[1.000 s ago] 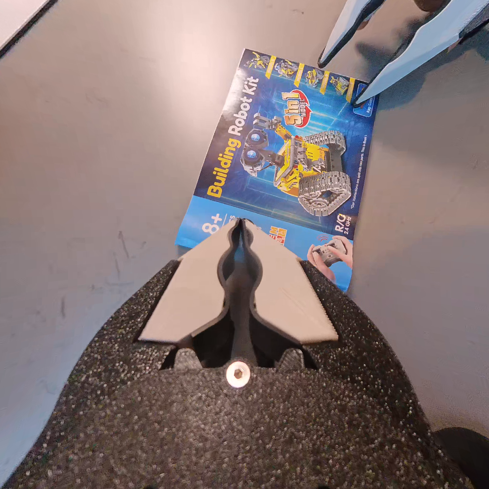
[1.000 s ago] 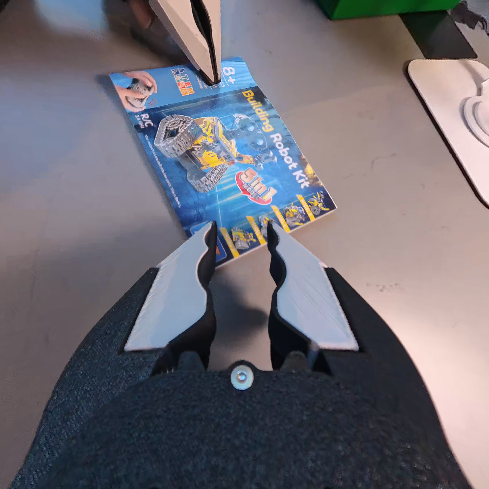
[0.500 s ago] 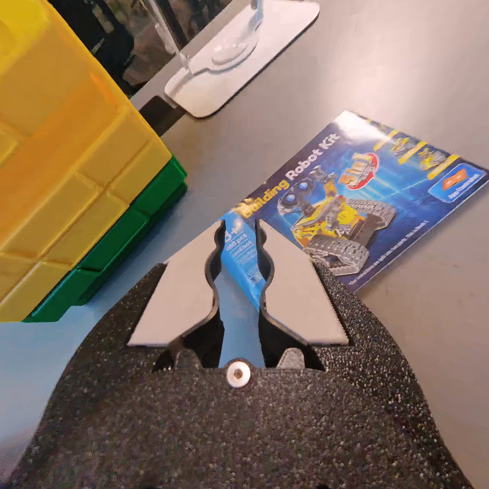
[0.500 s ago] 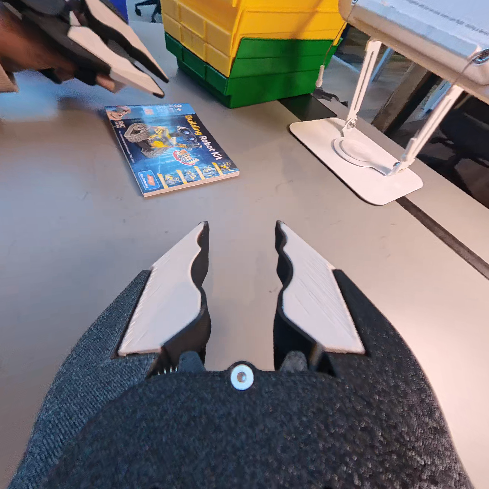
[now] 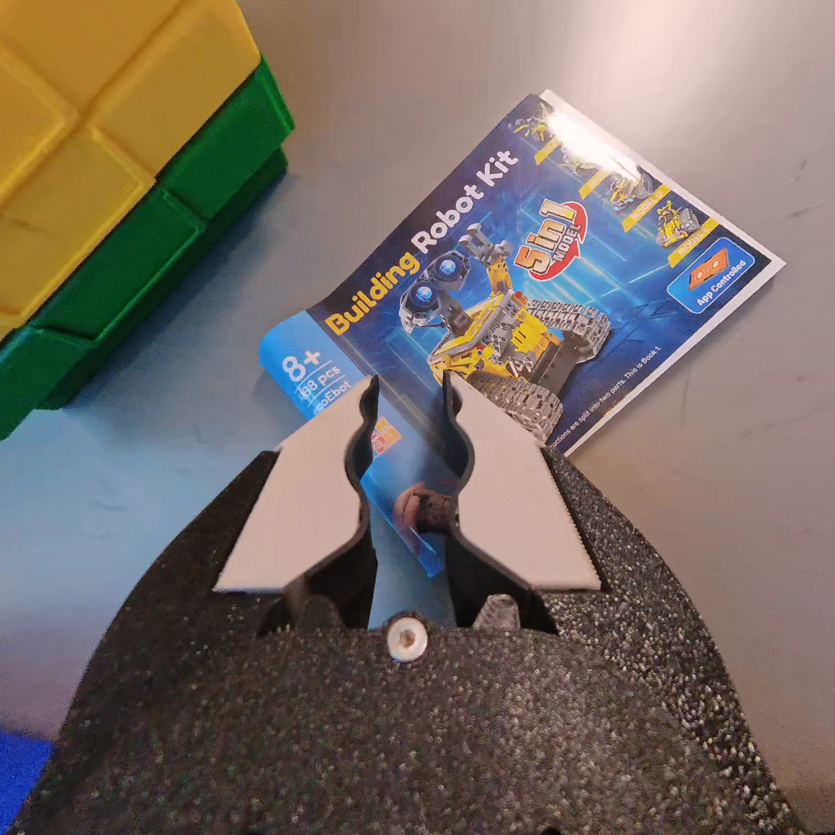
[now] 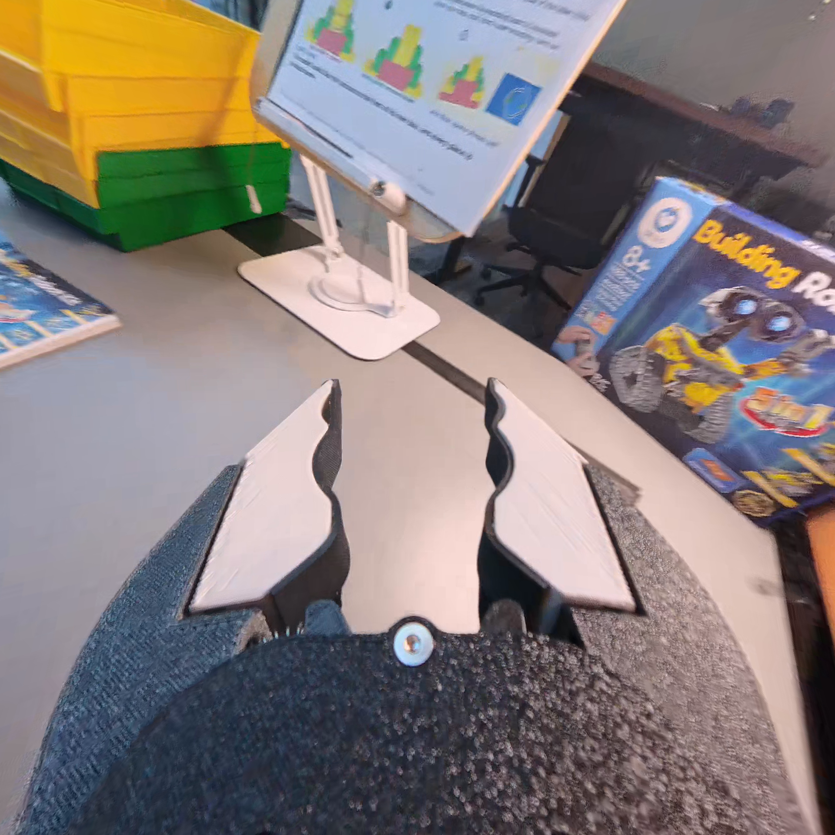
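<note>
A blue booklet (image 5: 565, 235) with a yellow tracked robot pictured on its cover lies flat on the grey table (image 5: 700, 519). My left gripper (image 5: 411, 384) is open, and its fingertips hover over the booklet's near end, with the cover showing between them. It holds nothing. My right gripper (image 6: 413, 388) is open wide and empty over bare table (image 6: 135, 452), well to the right of the booklet. Only a corner of the booklet (image 6: 45, 316) shows at the left edge of the right wrist view.
Stacked yellow bins (image 5: 90, 113) on green bins (image 5: 158, 271) stand left of the booklet and show in the right wrist view (image 6: 135, 113). A white document stand (image 6: 339, 311) holds a printed page (image 6: 429, 81). A blue robot kit box (image 6: 723, 361) stands at the right table edge. Tip to tip, the grippers are about 45 centimetres apart.
My left gripper went from shut to open and swung round over the booklet's near end. My right gripper pulled back from the booklet, turned right toward the stand and box, and opened wider.
</note>
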{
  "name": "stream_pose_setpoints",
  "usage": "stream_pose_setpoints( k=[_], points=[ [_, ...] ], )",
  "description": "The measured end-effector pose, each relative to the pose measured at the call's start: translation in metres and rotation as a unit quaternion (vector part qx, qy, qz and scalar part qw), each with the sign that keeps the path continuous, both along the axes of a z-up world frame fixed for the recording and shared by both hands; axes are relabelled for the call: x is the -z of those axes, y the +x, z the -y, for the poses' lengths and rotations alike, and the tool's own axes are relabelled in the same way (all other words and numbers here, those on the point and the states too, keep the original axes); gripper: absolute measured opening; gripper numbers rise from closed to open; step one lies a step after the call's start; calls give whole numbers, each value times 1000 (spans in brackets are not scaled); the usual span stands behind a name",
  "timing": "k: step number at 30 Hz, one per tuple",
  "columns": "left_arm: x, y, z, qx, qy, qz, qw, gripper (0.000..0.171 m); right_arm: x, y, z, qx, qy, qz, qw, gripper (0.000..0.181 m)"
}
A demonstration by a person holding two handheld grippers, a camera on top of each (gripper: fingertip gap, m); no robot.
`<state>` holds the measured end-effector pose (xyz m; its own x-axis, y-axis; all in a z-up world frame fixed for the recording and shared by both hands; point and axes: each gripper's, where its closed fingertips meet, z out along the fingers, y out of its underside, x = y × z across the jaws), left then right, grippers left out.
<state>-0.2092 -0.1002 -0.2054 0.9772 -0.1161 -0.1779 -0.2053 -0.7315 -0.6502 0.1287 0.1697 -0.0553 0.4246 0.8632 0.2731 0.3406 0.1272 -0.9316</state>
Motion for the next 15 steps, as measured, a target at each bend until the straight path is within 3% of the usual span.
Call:
stream_pose_setpoints(
  k=[3,8,11,15],
  points=[
    [-15,-6,-2,-4,62,-14,998,28,-25,11,-66,19,1,65,998,78],
    [-83,15,-20,23,257,44,965,37,-35,10,-229,53,77,203,975,103],
    [-83,14,-20,14,275,48,960,45,-43,1,-317,67,148,301,940,110],
    [-80,9,-18,7,294,68,953,46,-49,-23,-385,58,162,395,902,117]
  ],
)
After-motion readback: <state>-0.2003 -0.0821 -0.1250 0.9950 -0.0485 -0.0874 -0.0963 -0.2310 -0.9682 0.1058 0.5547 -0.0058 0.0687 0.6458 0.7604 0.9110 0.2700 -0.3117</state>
